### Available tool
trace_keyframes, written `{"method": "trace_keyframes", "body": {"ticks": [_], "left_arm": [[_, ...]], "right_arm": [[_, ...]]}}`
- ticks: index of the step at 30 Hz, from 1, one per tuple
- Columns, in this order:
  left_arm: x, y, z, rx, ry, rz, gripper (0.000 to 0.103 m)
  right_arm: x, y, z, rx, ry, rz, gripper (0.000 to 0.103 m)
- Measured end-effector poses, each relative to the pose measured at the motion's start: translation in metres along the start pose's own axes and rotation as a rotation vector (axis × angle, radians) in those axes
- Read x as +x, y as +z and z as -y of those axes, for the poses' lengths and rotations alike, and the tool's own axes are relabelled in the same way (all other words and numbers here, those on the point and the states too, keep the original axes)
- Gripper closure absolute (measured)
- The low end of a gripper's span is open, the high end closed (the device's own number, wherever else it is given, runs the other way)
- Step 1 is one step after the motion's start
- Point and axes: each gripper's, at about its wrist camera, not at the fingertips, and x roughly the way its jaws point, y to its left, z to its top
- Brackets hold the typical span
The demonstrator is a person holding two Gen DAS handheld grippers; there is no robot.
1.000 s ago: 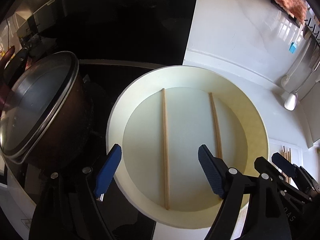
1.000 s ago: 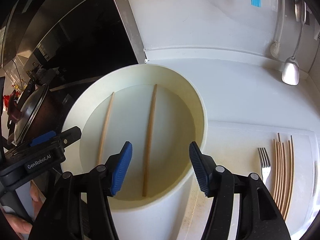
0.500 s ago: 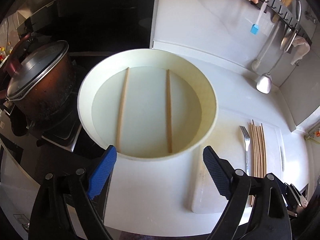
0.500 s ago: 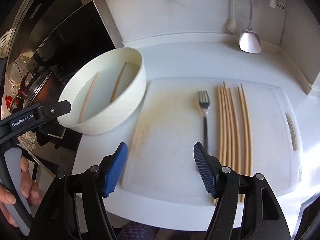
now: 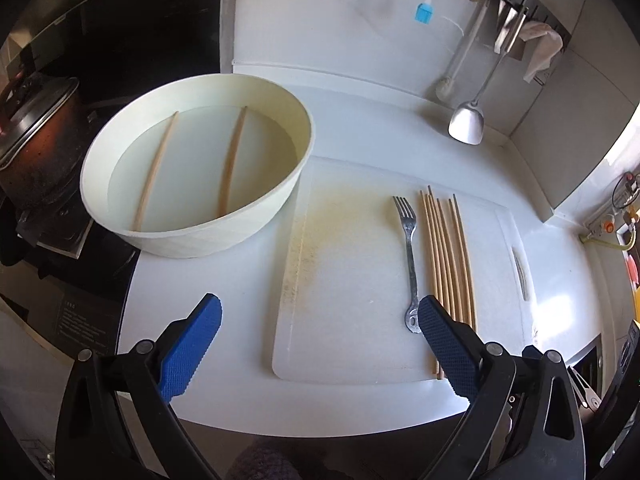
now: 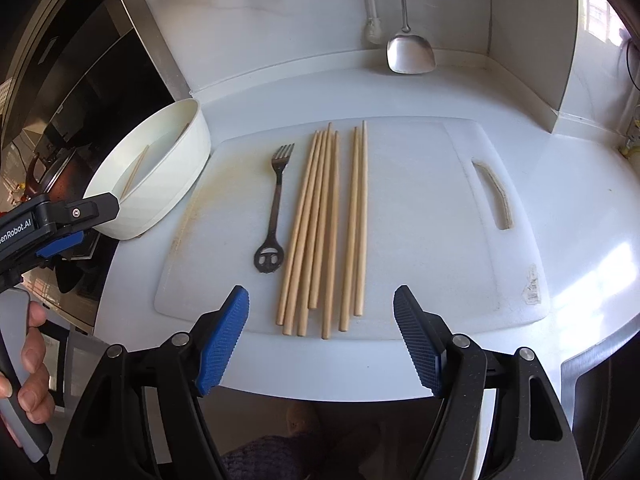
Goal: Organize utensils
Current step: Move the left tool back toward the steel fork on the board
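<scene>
Both tools, left tool (image 5: 316, 322) and right tool (image 6: 321, 314), have just been spreading, nothing between them; pale wooden chopsticks (image 6: 326, 232) beside a steel fork (image 6: 275, 208) on the white cutting board (image 6: 432, 208); "GenRobot.AI" on the left tool

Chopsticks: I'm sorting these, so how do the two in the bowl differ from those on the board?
The bowl chopsticks number two, lie well apart and sit in the bowl, apparently in water. The board chopsticks number seven, lie close together beside the fork on the dry board. All are plain light wooden sticks lying roughly parallel.
</scene>
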Motion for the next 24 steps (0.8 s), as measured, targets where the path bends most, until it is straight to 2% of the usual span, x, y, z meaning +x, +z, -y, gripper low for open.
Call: {"method": "trace_keyframes", "body": {"ticks": [5,9,11,17,24], "left_arm": [[0.020,0.007,0.022,0.085,-0.013,0.007,0.006],[0.040,0.011,0.031,0.079,-0.063,0.006,0.006],[0.051,0.012,0.037,0.084,-0.054,0.002,0.006],[0.079,0.013,0.053,0.091,-0.024,-0.002,0.006],[0.106,0.007,0.058,0.041,0.048,0.033,0.006]], "right_arm": [[0.002,0.006,0.013,0.048,-0.095,0.034,0.031],[0.007,0.012,0.023,0.074,-0.139,0.056,0.031],[0.011,0.017,0.028,0.094,-0.158,0.064,0.031],[0.035,0.035,0.039,0.101,-0.162,0.069,0.031],[0.075,0.044,0.052,0.026,-0.132,0.085,0.032]]}}
